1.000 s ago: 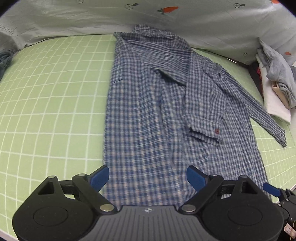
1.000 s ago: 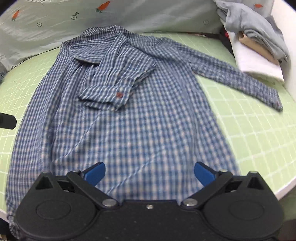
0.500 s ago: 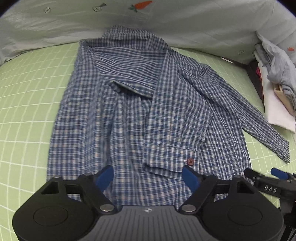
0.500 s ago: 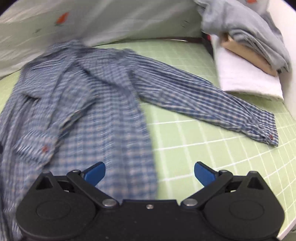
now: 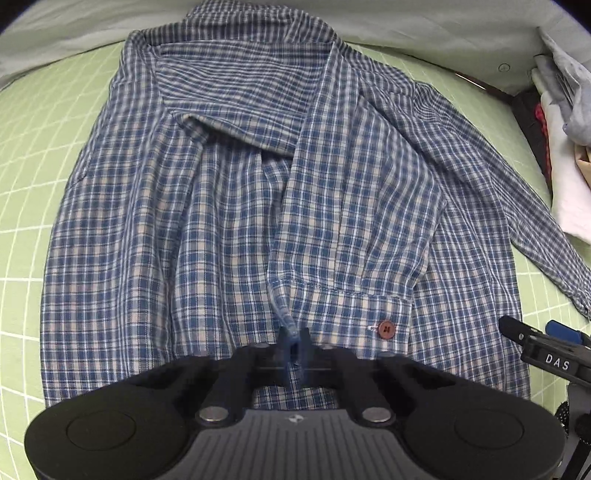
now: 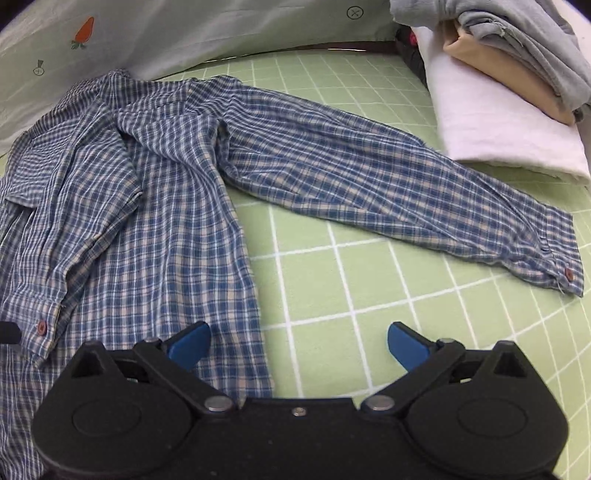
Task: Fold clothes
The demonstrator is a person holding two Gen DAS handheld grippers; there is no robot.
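I see the plaid shirt (image 5: 229, 206) lying flat on the green grid sheet (image 6: 369, 280), collar toward a pale carrot-print cover (image 6: 184, 33). A stack of folded clothes (image 6: 509, 92) sits at the far right, beside the outstretched sleeve (image 6: 388, 184). My left claw (image 5: 294, 350) is pinched together on the folded-in sleeve's cuff (image 5: 343, 314), pointing steeply down. My right claw (image 6: 298, 341) stands wide apart over the shirt's side edge, holding nothing.
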